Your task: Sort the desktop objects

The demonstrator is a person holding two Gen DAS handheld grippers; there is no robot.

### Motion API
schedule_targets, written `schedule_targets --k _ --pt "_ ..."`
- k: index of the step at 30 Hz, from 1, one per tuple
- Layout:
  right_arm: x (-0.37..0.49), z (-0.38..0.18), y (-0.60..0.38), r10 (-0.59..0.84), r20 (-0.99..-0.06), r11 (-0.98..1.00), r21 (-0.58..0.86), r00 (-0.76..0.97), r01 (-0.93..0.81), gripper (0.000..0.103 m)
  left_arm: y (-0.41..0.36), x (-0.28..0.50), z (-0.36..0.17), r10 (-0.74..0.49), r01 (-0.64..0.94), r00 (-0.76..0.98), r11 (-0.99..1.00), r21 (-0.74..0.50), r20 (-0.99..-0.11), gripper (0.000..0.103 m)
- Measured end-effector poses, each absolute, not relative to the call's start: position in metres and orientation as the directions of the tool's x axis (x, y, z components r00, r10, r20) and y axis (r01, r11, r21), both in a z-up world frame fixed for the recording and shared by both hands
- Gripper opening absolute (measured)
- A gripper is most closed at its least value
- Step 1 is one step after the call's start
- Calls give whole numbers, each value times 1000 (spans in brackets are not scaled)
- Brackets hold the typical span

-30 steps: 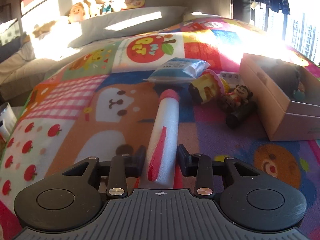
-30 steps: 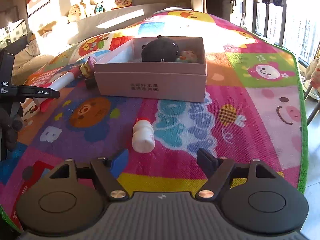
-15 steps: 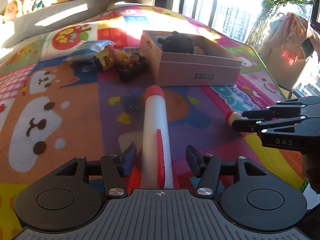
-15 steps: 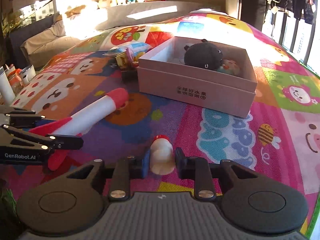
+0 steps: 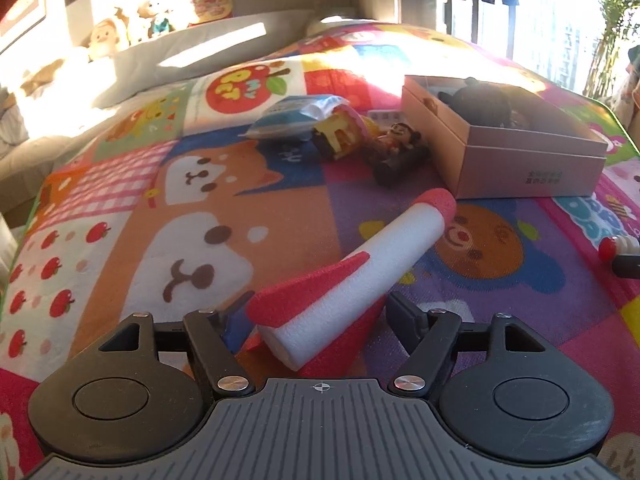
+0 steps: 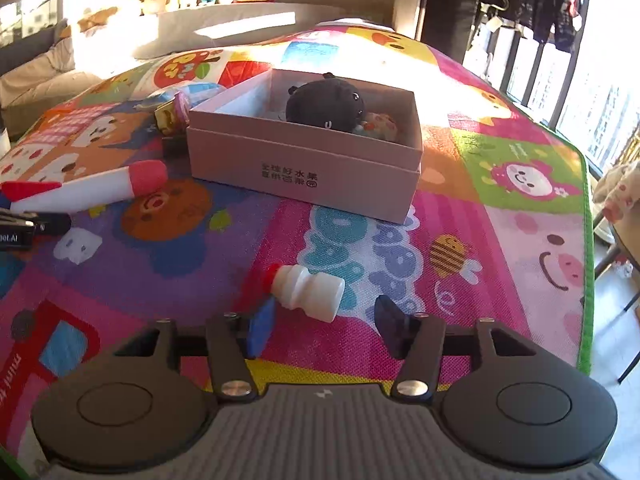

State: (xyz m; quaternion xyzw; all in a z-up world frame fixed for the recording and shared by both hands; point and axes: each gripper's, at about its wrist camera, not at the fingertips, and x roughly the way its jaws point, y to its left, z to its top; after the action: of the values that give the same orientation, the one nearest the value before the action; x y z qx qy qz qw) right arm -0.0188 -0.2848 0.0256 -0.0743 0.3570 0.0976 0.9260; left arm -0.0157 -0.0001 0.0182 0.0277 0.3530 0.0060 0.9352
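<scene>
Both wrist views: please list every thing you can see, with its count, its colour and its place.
foam rocket: one, white with red tip and fins, lying on the mat between the left fingers
small bottle: one, white with red cap, on its side before the right fingers
box: one, pink, open, mid-mat
black plush: one, inside the box, beside a small pale toy
blue packet: one, beyond the rocket
doll figure: one, left of the box
play mat: one, multicoloured
left gripper: black, jaws opening, pads off the rocket
right gripper: black, jaws opening, bottle free

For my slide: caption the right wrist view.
Right claw opening around a small white bottle lying before the pink box.
</scene>
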Motion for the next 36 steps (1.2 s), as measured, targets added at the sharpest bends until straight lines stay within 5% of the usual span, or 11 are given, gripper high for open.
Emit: schedule_targets --k 7,20,21,24,26,29,31,36 --pt "-7 23 -275 164 -650 979 15 742 -203 56 -5 -27 16 -67 61 738 998 -33 -671 86" --pt "-18 16 -277 150 -634 976 -29 758 -217 65 -20 -19 13 -71 110 736 994 15 -673 79" --pt "-18 16 -277 143 -634 977 -34 760 -212 65 -21 -17 13 -79 119 737 993 14 -672 77" --pt "-13 16 -274 147 -640 976 -31 754 -217 64 -22 -10 16 -105 145 736 989 4 -669 45" --pt "-10 16 -269 140 -645 971 -58 751 -231 61 -23 -8 20 -141 165 711 986 -31 -689 41" --pt "-9 17 -267 155 -649 962 -71 745 -262 52 -22 -11 28 -274 249 642 958 -144 -716 49" --pt "-10 18 -265 163 -651 956 -81 741 -282 46 -23 -17 35 -319 278 634 944 -177 -704 64" --pt "-11 22 -257 226 -667 935 -54 710 -349 46 -32 -7 32 -213 218 669 972 -86 -712 69"
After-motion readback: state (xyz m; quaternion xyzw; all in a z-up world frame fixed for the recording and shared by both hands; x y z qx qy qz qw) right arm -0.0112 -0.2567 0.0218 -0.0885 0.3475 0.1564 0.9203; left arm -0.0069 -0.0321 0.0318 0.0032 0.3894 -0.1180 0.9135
